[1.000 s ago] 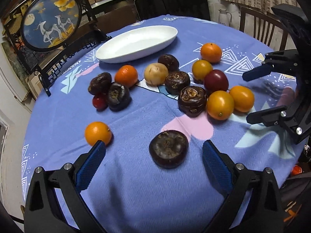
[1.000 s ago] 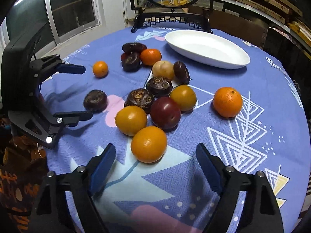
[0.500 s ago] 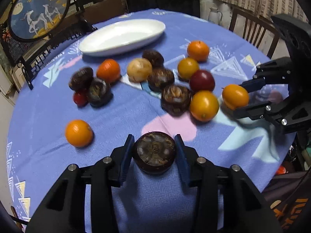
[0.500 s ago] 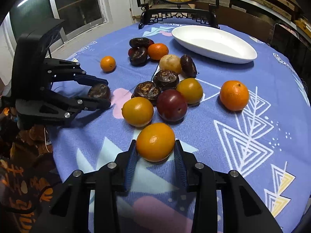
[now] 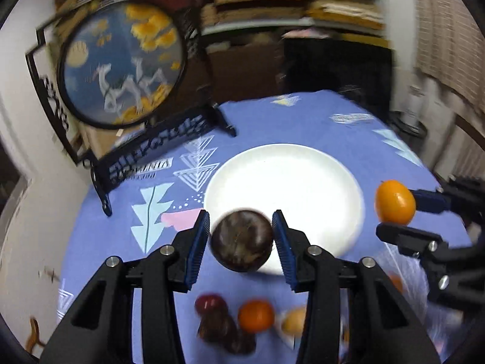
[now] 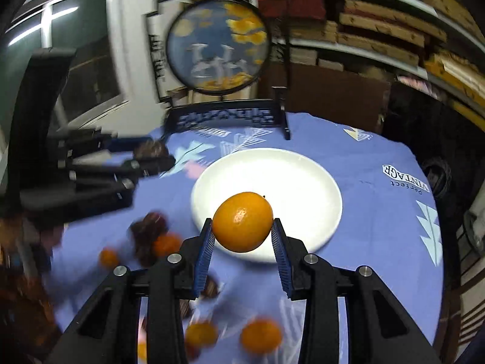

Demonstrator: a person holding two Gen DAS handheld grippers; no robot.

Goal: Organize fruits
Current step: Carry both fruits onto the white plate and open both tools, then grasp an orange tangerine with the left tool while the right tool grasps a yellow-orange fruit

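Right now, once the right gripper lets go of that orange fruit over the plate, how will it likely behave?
The orange fruit looks round and glossy, so it may roll. The white plate is shallow, so its rim may barely stop it. The right gripper pinches it undented; probably firm.

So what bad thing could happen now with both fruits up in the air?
1. The left hand-held gripper pinches the round dark fruit only at its sides, so it might slip and roll off the white plate.
2. The right hand-held gripper brings the orange fruit toward the same plate, with the left one close by. They could bump.
3. A dropped fruit might knock the fruits still lying on the blue tablecloth.
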